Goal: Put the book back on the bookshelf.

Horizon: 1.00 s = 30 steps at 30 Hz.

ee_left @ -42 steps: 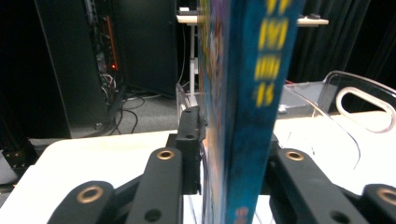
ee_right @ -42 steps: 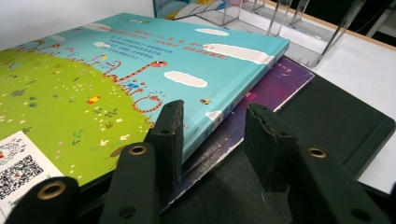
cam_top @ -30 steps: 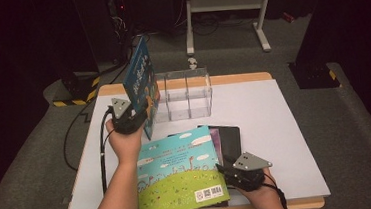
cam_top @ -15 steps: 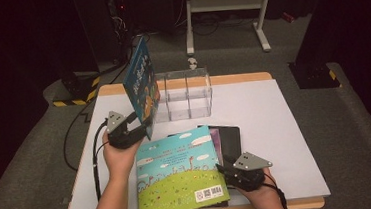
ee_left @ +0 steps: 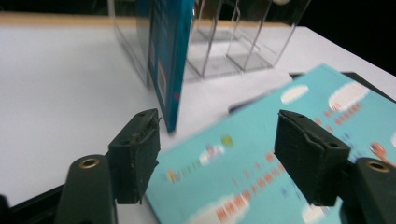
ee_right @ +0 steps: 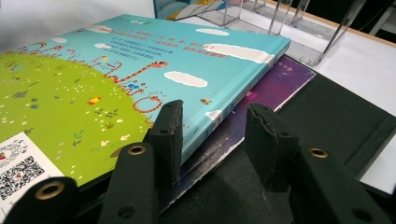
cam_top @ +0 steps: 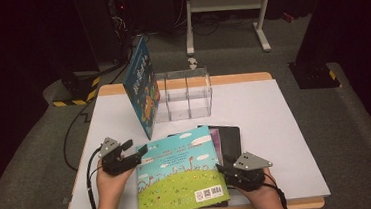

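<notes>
Beside the green-and-blue book (cam_top: 179, 172), the left gripper (cam_top: 127, 154) has just been opening, empty, while the right gripper (cam_top: 229, 170) straddles its edge, unclenched.

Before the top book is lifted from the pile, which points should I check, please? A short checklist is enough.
1. Left claw open: ok. Its jaws have just been opening and grip nothing.
2. Left claw facing the picture book: ok, the book's corner lies ahead between the jaws.
3. Right claw at the book's other edge: ok, open astride it.
4. Blue book resting safely: ok, it leans on the clear rack.
5. Purple book will stay down: cannot tell, it lies directly beneath.
</notes>
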Motion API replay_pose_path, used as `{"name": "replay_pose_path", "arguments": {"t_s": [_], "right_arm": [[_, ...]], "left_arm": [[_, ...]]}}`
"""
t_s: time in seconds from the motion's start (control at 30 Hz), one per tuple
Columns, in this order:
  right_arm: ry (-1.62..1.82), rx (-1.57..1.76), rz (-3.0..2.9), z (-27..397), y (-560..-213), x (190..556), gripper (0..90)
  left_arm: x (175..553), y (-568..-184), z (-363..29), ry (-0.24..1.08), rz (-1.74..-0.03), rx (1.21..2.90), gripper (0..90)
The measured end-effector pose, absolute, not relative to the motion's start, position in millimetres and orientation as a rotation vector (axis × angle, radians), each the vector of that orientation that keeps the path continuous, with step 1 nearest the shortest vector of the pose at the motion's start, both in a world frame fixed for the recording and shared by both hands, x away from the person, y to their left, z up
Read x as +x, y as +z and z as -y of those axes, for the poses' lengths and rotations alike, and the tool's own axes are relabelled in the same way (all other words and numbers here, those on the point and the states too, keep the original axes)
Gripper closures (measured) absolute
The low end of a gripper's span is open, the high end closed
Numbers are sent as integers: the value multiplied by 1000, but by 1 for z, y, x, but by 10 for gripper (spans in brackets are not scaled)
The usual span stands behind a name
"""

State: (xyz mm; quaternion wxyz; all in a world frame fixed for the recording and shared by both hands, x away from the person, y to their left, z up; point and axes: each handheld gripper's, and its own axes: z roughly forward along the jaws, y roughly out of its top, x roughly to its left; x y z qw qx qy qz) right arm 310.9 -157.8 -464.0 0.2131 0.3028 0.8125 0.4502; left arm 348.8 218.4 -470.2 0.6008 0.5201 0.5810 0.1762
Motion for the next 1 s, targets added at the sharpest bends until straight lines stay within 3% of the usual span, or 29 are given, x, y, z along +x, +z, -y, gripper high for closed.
{"name": "replay_pose_path", "arguments": {"t_s": [0.4,1.0], "right_arm": [[1257,842,-2253,158,-465,311,567],[1264,871,-2236,159,-465,311,529]], "left_arm": [[315,-510,-211,344,-1442,1266,266],[318,-514,-213,258,-1477,1299,185]]}}
